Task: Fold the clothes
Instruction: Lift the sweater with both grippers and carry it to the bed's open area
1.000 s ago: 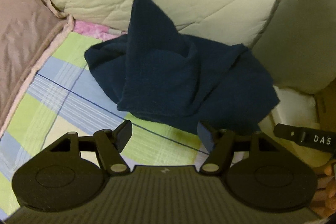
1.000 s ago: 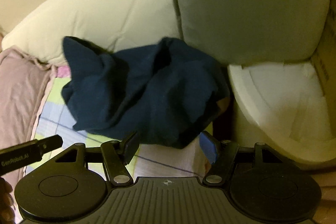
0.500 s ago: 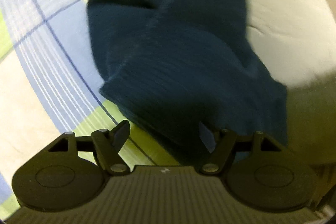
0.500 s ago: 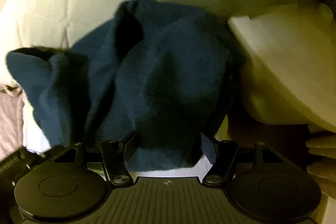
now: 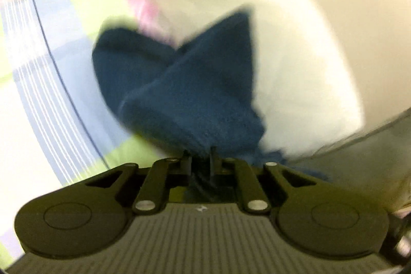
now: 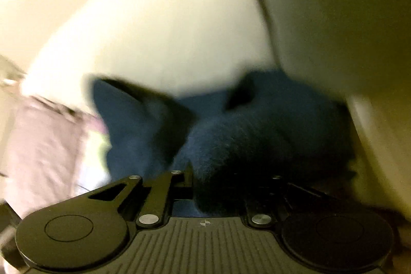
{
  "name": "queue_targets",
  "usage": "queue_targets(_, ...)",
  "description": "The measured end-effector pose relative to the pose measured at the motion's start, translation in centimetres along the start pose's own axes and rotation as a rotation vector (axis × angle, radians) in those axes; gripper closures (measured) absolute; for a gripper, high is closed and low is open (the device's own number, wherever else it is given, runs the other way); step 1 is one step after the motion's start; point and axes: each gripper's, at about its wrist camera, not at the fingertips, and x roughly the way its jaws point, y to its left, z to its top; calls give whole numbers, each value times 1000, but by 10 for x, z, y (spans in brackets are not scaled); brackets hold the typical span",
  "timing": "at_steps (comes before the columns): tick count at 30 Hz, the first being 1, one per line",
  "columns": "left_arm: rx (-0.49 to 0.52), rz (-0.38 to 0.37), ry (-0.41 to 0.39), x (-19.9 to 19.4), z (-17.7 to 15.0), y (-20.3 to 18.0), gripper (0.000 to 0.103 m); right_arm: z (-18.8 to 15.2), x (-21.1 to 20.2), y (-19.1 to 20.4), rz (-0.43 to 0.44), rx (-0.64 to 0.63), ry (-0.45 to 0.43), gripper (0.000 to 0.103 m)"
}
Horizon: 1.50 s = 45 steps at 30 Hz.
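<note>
A second ago both my grippers stood wide short of the navy garment [image 5: 185, 94]; now my left gripper [image 5: 201, 158] and right gripper [image 6: 205, 181] are closing, pinching its near edge where it lies bunched against the cream pillow [image 5: 295, 43]. Both views are blurred, and the cloth hides my right fingertips.

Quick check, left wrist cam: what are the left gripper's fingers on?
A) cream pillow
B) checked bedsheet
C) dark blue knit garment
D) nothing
C: the left gripper has its fingers pinched on the near edge of the dark blue knit garment, whose fabric bunches between them.
</note>
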Motion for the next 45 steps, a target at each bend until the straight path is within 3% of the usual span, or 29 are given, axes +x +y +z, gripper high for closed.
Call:
queue_targets(5, 73, -21, -275, -131, 6, -20, 97, 26, -70, 69, 247, -132, -115, 93)
queue_targets(11, 104, 42, -628, -323, -47, -11, 98, -9, -159, 162, 581, -318, -125, 93)
queue_targets(15, 128, 142, -847, -452, -109, 1, 99, -63, -224, 228, 821, -473, -105, 93)
queue_targets(24, 145, 442, -1178, -697, -240, 6, 99, -229, -350, 385, 1298, -699, -44, 93)
queue_targets(27, 150, 538, -1263, -768, -267, 4, 99, -275, -388, 431, 1412, -728, -91, 93)
queue_targets(32, 127, 686, -1373, -860, -317, 6, 99, -333, -425, 492, 1531, -682, -62, 93)
queue_targets(36, 42, 770, -1338, -893, -340, 28, 97, -376, -440, 526, 1568, -706, 38, 93)
queue_targets(37, -9, 774, -1276, -891, -341, 39, 96, -387, -435, 535, 1559, -746, 82, 93)
queue_targets(39, -111, 783, -1150, -887, -344, 63, 81, -418, -421, 548, 1483, -891, 185, 93)
queue_targets(40, -184, 817, -1079, -877, -349, 82, 78, -438, -412, 552, 1415, -981, 252, 83)
queue_targets(41, -256, 850, -1007, -868, -353, 101, 77, -463, -400, 554, 1319, -1086, 340, 58)
queue_targets(42, -328, 881, -935, -858, -358, 120, 77, -487, -384, 550, 1217, -1171, 414, 45)
queue_targets(43, -402, 913, -869, -841, -367, 136, 76, -510, -362, 540, 1111, -1233, 472, 40)
queue_targets(45, -547, 967, -739, -806, -388, 166, 76, -553, -319, 514, 909, -1346, 572, 40)
